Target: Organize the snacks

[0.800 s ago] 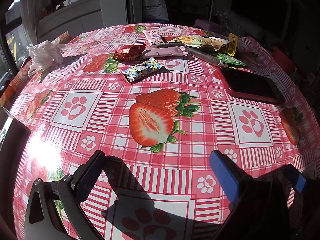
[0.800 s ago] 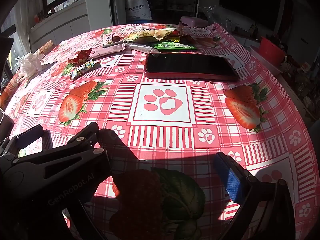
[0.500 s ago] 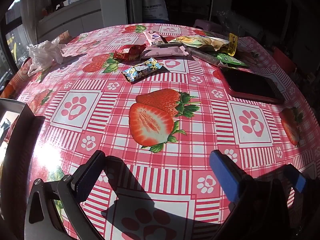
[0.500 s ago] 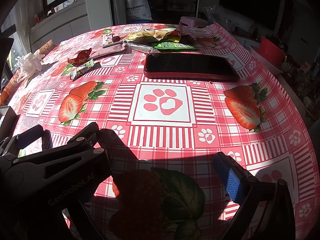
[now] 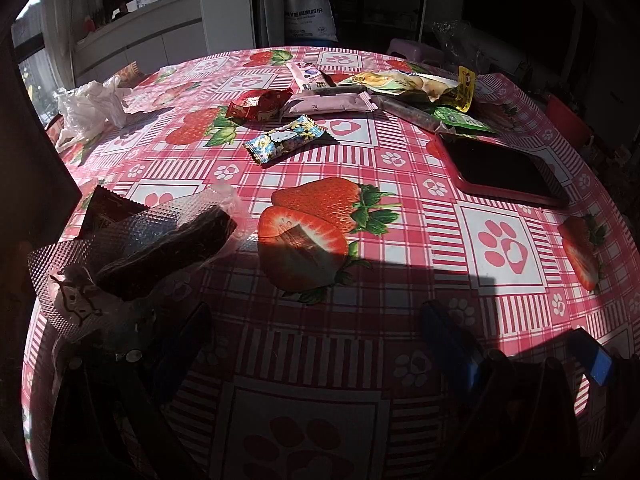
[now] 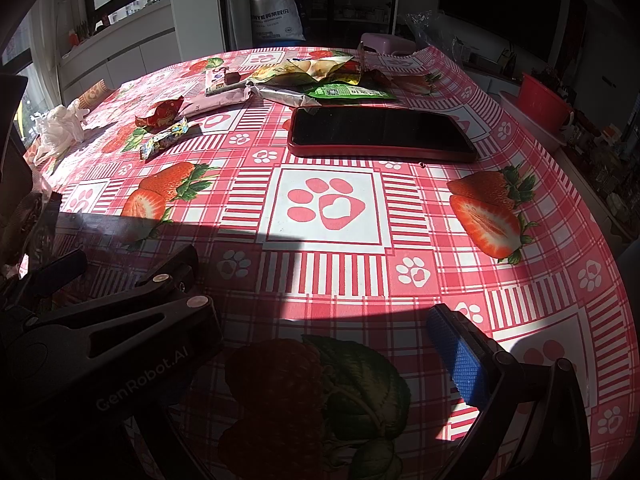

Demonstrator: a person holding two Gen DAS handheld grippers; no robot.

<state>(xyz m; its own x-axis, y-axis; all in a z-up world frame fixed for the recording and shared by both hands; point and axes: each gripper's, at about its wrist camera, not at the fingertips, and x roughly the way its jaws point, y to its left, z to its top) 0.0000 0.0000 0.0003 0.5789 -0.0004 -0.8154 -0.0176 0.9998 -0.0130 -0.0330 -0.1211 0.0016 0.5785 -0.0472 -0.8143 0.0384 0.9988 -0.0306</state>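
Several snack packets lie at the far side of the strawberry tablecloth [image 5: 400, 248]: a Hello Kitty candy [image 5: 285, 139], a red wrapper [image 5: 259, 105], a pink bar [image 5: 328, 103], a yellow-green bag [image 5: 404, 82] and a green packet [image 5: 460, 118]. They also show in the right wrist view, with the candy [image 6: 165, 141] and the red wrapper [image 6: 162, 113]. A clear packet with a dark snack [image 5: 160, 240] now lies at the near left. My left gripper [image 5: 316, 344] is open and empty. My right gripper [image 6: 316, 292] is open and empty beside it.
A phone in a red case [image 5: 500, 170] lies right of centre, also in the right wrist view [image 6: 380, 134]. A crumpled white plastic bag [image 5: 90, 106] sits at the far left. A dark object [image 5: 32, 160] blocks the left edge. A red bowl [image 6: 544, 98] stands beyond the table's right.
A clear packet with a dark snack and a dark wrapper have come in at the left. A broad shadow now covers the near table and both grippers. The grippers have not moved.
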